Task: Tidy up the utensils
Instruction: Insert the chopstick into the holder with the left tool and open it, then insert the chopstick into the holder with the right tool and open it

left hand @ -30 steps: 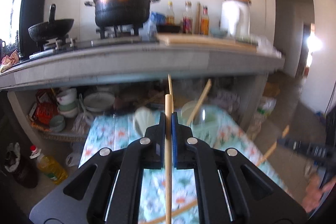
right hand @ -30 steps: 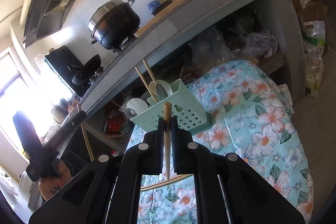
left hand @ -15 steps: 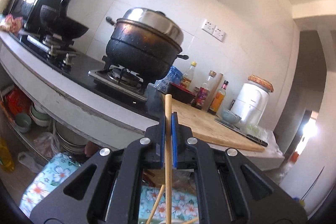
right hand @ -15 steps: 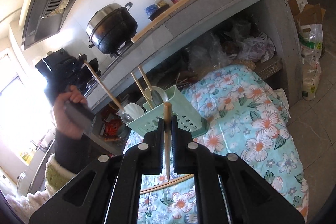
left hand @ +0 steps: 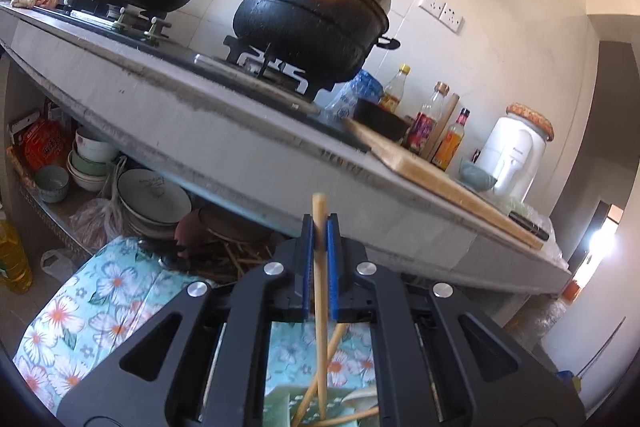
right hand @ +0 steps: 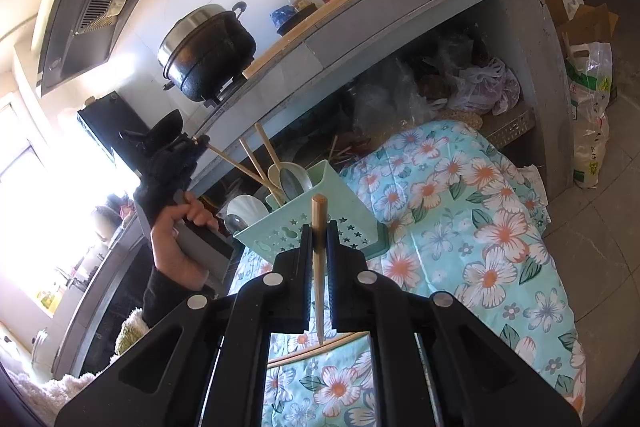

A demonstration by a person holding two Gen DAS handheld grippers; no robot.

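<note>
Two chopsticks in play, one per gripper. Left wrist view: left gripper (left hand: 319,239) is clamped on a chopstick (left hand: 319,267), blue pads tight on the shaft, top end poking just above the fingers. Long axis runs down along the fingers, and the lower end sits inside the mint utensil holder (left hand: 280,407), next to a second stick (left hand: 320,367) already leaning there (holder only partly visible at the bottom edge, so depth of insertion is unclear). Counter edge and black pot (left hand: 316,15) fill the background, camera tilted up. Right wrist view: right gripper (right hand: 319,239) is closed on its own chopstick (right hand: 319,267), tapered tip pointing back toward the camera, blunt end forward. Utensil holder (right hand: 320,223) stands on the floral cloth (right hand: 460,227) just ahead of the fingers, chopsticks and spoons (right hand: 290,179) inside. Left gripper (right hand: 168,147) comes in from the left above the holder, its stick angled down into it. Judgement: left hand is nearer and about to release; right stick's axis is roughly in line, needs a short forward move and a tip-down.
</note>
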